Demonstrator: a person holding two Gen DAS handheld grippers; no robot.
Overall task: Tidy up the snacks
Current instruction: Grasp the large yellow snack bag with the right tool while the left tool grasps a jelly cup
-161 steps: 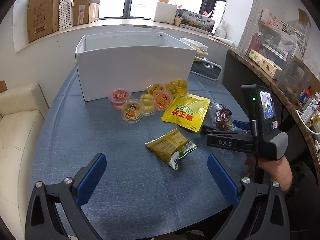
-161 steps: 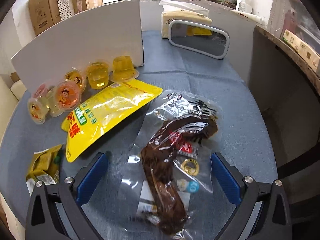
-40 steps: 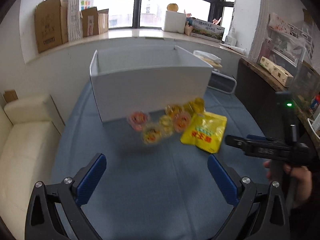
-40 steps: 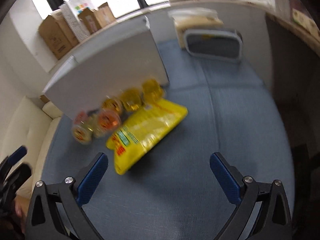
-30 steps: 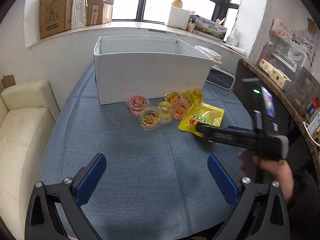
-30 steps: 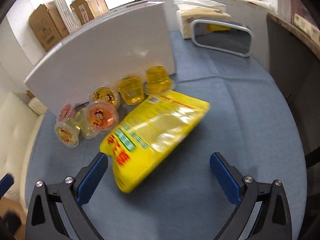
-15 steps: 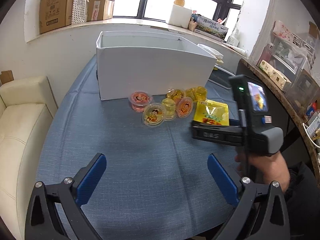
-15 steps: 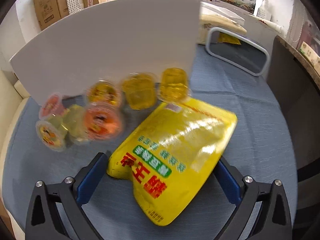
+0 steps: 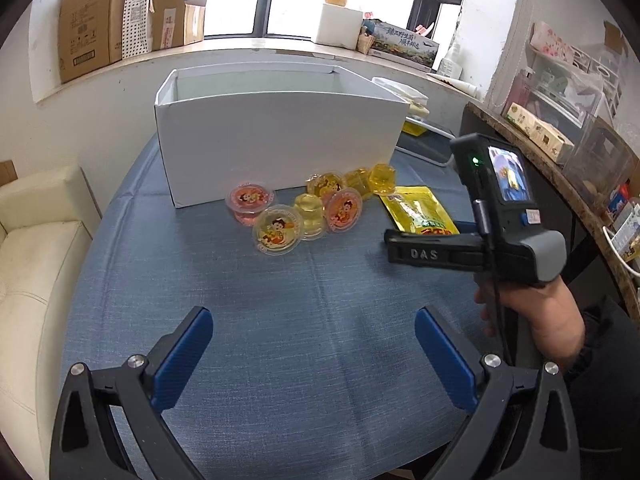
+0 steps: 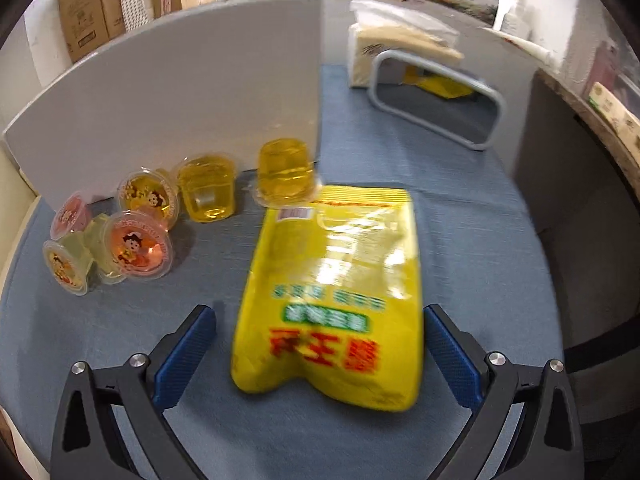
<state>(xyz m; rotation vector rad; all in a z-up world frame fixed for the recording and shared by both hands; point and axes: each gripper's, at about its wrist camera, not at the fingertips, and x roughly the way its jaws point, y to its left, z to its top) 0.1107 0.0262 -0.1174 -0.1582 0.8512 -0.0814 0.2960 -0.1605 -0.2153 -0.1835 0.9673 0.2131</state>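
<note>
Blue tablecloth [image 9: 280,340] bare, yellow pouch [image 10: 332,292] between fingers

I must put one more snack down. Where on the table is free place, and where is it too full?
Bare cloth lies between the left hand-held gripper and the jelly cups, and left of them along the white box. It is crowded at the box front, where the cups and the yellow pouch sit together.

A yellow snack pouch [image 10: 332,292] carries red and green lettering. At its ten o'clock sit jelly cups [image 10: 138,246], amber, orange and pink, with cartoon lids. The box [image 9: 280,144] is white, the tablecloth [image 9: 280,340] blue, the finger pads [image 10: 184,356] blue.
</note>
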